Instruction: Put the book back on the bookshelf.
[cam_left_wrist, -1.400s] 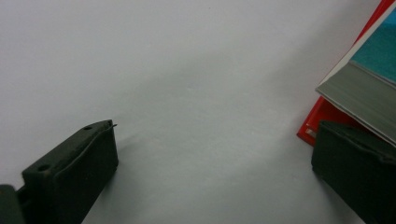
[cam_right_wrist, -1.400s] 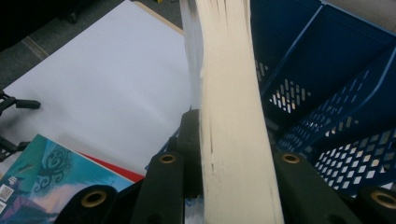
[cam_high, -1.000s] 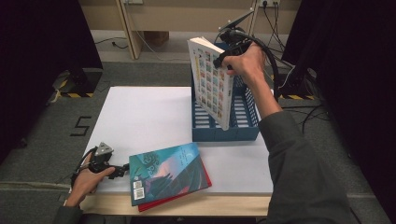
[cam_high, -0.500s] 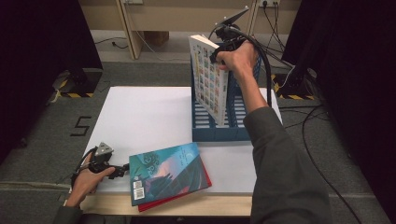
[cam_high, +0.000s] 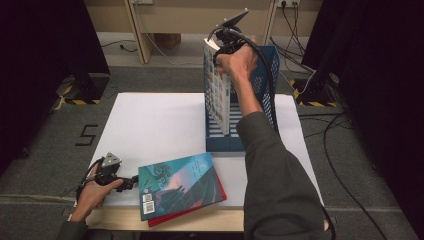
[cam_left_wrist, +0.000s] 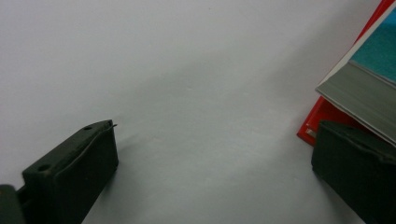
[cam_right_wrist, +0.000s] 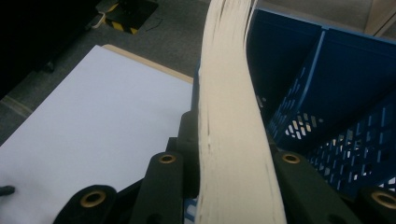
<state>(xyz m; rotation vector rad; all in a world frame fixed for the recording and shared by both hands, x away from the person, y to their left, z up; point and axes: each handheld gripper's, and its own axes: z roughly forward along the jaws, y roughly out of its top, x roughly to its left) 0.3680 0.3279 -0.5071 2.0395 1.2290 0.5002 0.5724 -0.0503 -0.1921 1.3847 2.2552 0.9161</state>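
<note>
A white table (cam_high: 160, 120) stands on grey carpet (cam_high: 50, 125). The right gripper (cam_high: 226, 46), pinching the book (cam_high: 218, 95), has moved left over the blue rack (cam_high: 265, 80); the left gripper (cam_high: 131, 182) rests spread beside the teal book (cam_high: 175, 182)

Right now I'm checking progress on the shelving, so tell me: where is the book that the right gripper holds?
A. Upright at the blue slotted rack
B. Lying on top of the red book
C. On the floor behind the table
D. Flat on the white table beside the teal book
A: the right gripper is clamped on the top edge of the upright book, which stands at the left side of the blue rack.
</note>
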